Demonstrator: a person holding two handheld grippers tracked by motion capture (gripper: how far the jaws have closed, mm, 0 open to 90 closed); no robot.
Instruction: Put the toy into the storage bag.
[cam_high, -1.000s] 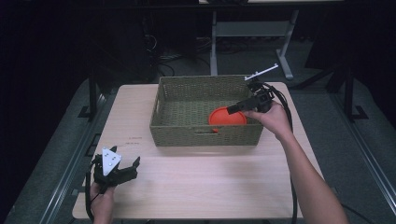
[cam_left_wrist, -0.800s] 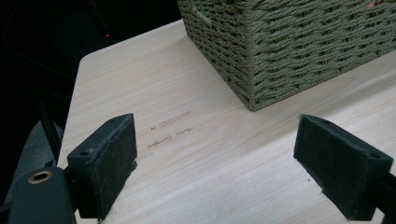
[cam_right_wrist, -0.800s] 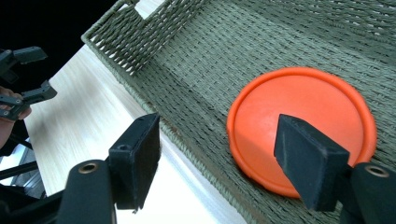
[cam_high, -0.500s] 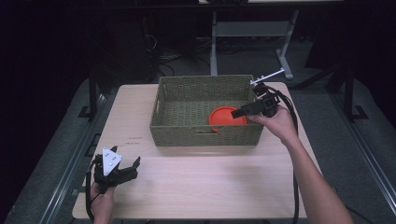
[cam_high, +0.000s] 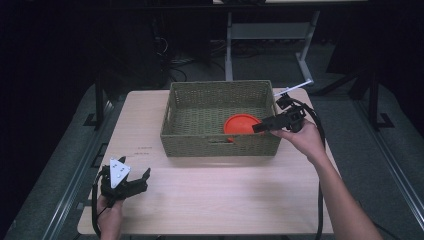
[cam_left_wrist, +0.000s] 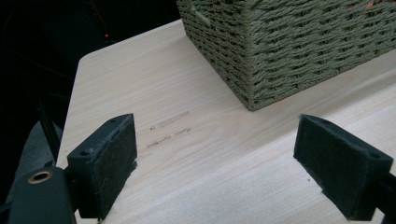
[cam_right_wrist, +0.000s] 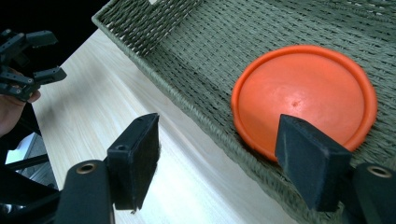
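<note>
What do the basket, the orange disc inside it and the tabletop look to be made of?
Basket: olive-green woven cord or paper rope, matte; twisted strands show in the left gripper view. Orange disc: probably moulded plastic or rubber, smooth with a soft sheen and a raised rim. Tabletop: pale wood or wood-look laminate, with visible grain lines, satin finish.

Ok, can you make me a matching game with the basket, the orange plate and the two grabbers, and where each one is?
Things:
1. orange plate
2. basket
3. left gripper
4. right gripper

Places:
A. low over the table's near left corner, jaws open and empty
B. at the basket's right side, jaws open by the plate
C. lying inside the basket
D. standing on the wooden table

Pairs: 1-C, 2-D, 3-A, 4-B
</note>
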